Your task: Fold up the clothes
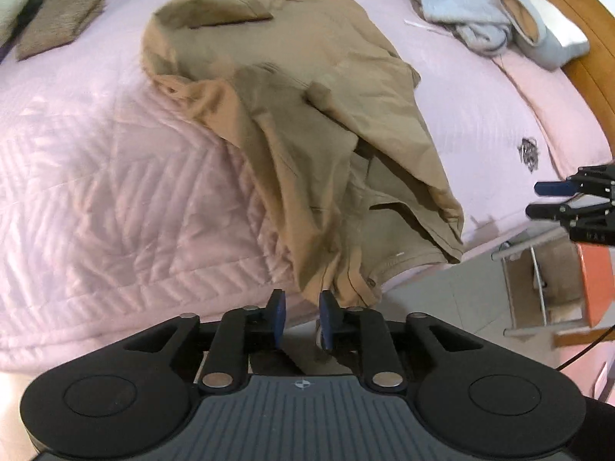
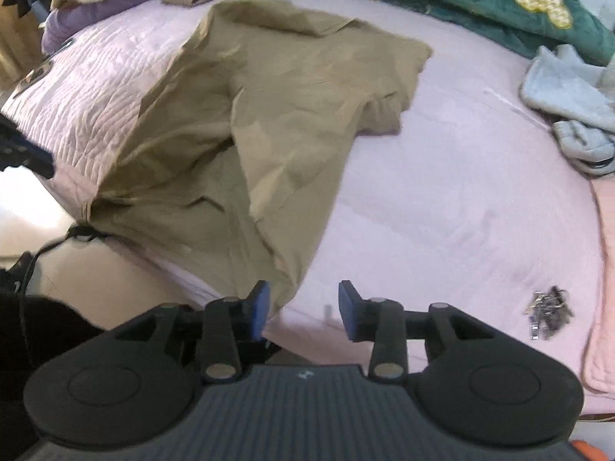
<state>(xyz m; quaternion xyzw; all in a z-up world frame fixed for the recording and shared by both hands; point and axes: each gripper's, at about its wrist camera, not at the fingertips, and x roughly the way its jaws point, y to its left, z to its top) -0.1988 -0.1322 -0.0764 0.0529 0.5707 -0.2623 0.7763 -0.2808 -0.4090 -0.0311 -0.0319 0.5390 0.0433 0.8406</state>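
Jaws of both grippers stand apart, empty, above the tan shirt (image 1: 292,123); no writing legible.

Your bed (image 1: 96,192), under a pink quilt, carries a crumpled tan shirt (image 1: 307,123) at centre, grey clothes (image 1: 461,7) at one o'clock, keys (image 2: 547,309) at four.
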